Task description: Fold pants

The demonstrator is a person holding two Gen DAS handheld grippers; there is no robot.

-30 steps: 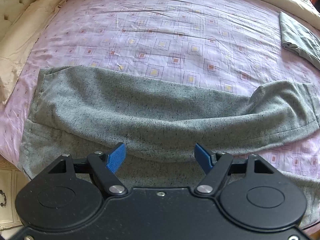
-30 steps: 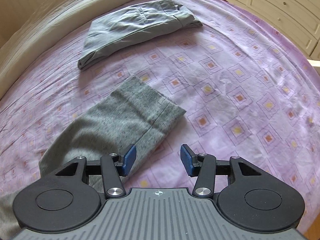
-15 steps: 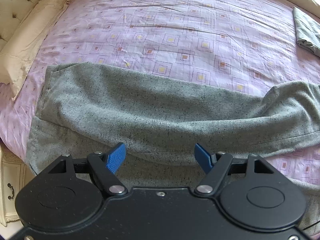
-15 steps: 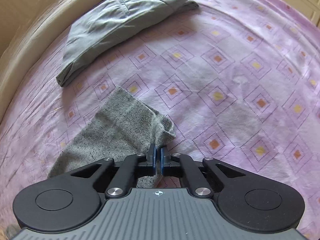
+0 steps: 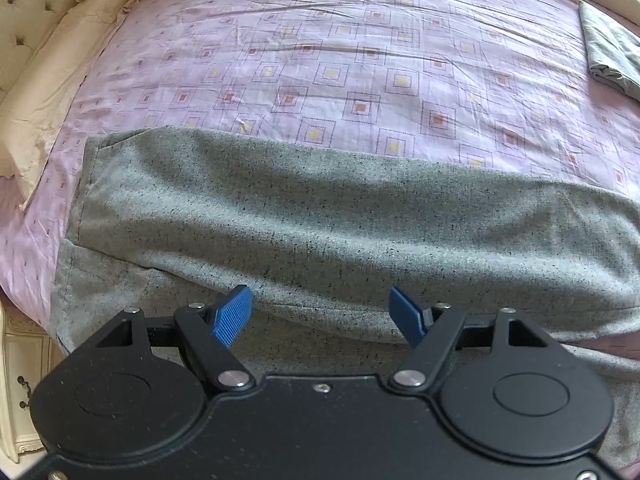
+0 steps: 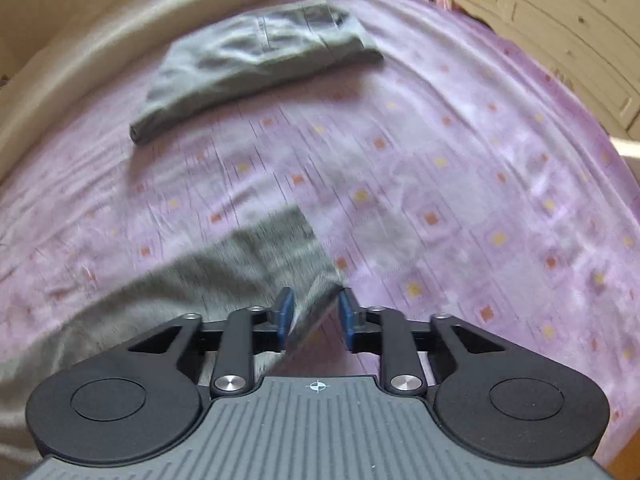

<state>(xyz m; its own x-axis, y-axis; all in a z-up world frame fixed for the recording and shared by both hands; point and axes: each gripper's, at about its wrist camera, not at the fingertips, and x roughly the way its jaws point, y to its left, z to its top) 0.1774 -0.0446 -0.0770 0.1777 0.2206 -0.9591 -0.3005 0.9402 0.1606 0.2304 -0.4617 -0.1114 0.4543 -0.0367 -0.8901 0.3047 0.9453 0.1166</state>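
Grey speckled knit: the pants [image 5: 340, 220] lie stretched sideways across the near part of the bed [image 5: 360, 60], one leg folded over the other, waistband end toward the left edge of the mattress in the left wrist view. The sheet is lilac with small printed squares, creased in long lines.

Left hand-held gripper [image 5: 320, 312] hovers above the near edge of the pants, pointing steeply down. Its blue pads are spread wide, nothing between them, no cloth touched.

Right hand-held gripper [image 6: 314, 314] is at the cuff end [image 6: 280, 248] of the leg. This view is smeared by motion. The jaws are opening; a corner of the grey hem stands between the two blue pads, close to the left pad. With the blur I cannot tell whether either pad is touching the cloth, but a gap shows on the right side of the hem. The rest of that leg trails off toward the lower left of the view, flat on the sheet.

A second, darker grey garment [image 6: 256, 64] lies folded farther up the bed, well apart from the pants, near a cream bolster [image 6: 120, 40] along the far edge. It also shows at the right edge of the left view. Cream pillow [image 5: 52, 92] and tufted headboard [image 5: 28, 8] at the left. Cream cabinet [image 6: 560, 32] beyond the bed on the right.
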